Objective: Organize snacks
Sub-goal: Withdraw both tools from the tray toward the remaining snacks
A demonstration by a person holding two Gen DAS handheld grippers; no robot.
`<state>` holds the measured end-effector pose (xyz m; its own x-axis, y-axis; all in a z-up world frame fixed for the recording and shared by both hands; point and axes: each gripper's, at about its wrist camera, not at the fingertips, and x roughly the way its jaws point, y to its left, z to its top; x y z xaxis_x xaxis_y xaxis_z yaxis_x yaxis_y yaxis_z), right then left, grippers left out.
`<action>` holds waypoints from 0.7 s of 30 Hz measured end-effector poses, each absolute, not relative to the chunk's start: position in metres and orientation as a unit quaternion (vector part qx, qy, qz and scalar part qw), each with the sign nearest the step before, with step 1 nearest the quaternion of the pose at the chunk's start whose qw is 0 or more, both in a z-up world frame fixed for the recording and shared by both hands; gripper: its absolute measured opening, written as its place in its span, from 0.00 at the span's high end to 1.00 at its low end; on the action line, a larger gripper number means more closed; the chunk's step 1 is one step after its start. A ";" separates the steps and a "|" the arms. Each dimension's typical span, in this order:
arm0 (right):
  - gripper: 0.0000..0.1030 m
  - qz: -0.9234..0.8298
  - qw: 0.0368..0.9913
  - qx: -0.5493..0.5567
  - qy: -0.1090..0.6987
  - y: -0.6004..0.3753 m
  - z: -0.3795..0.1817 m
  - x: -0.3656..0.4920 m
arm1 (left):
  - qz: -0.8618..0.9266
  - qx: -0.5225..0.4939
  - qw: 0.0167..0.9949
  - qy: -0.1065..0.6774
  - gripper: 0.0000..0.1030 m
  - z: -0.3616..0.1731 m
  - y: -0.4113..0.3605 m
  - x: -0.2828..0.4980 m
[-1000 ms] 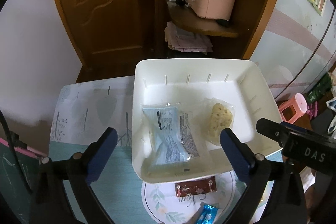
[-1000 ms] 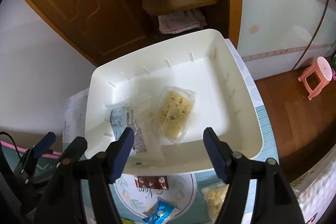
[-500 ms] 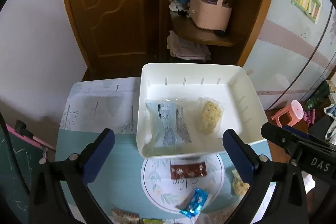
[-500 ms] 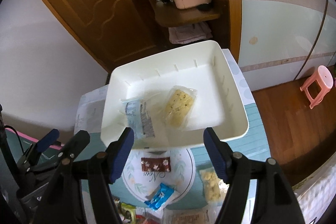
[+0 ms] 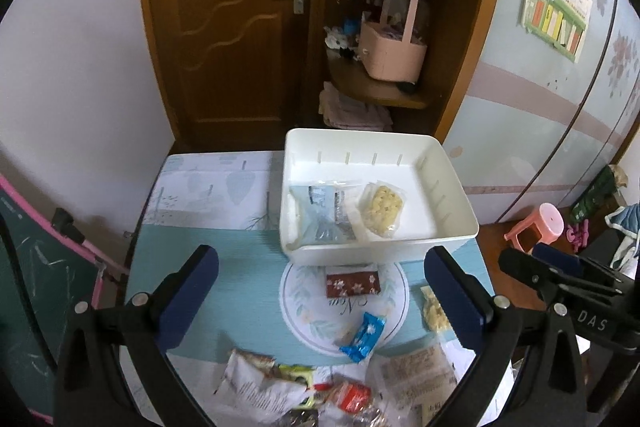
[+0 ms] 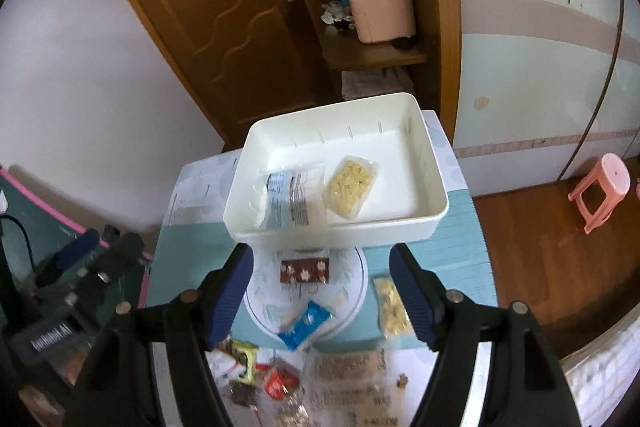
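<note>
A white bin stands at the table's far side. It holds a clear blue-printed packet and a yellow cracker packet. On the table lie a brown flowered bar, a blue wrapper, a second yellow packet and a heap of mixed snacks. My left gripper and right gripper are both open and empty, held above the table's near side.
A round placemat lies under the loose snacks on the teal tablecloth. Behind the table are a brown door and corner shelves with a pink basket. A pink stool stands on the floor at right.
Both grippers have pulled back and up from the bin. The loose snacks on the near table have come into view. Both stay open.
</note>
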<state>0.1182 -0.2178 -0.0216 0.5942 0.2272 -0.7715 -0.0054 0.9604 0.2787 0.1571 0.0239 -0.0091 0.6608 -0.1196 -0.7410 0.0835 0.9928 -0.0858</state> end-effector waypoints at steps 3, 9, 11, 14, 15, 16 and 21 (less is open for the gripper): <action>0.31 0.070 0.886 0.109 0.445 -0.215 -0.021 0.099 | -0.047 -0.019 0.915 0.401 0.01 -0.006 0.035 0.140; 0.31 0.087 0.878 0.090 0.461 -0.208 -0.031 0.070 | -0.027 0.000 0.911 0.412 0.01 -0.018 0.060 0.107; 0.31 0.092 0.875 0.082 0.469 -0.205 -0.038 0.061 | -0.027 0.001 0.903 0.429 0.01 -0.030 0.070 0.101; 0.31 0.092 0.870 0.069 0.479 -0.200 -0.051 0.051 | -0.024 -0.008 0.885 0.465 0.01 -0.056 0.084 0.092; 0.31 0.090 0.867 0.065 0.485 -0.198 -0.057 0.050 | -0.022 -0.013 0.877 0.479 0.01 -0.067 0.089 0.090; 0.31 0.088 0.863 0.063 0.493 -0.197 -0.064 0.048 | -0.019 -0.018 0.872 0.489 0.01 -0.075 0.093 0.088; 0.22 0.078 0.841 0.066 0.532 -0.195 -0.104 0.048 | -0.004 -0.062 0.842 0.536 0.01 -0.121 0.111 0.080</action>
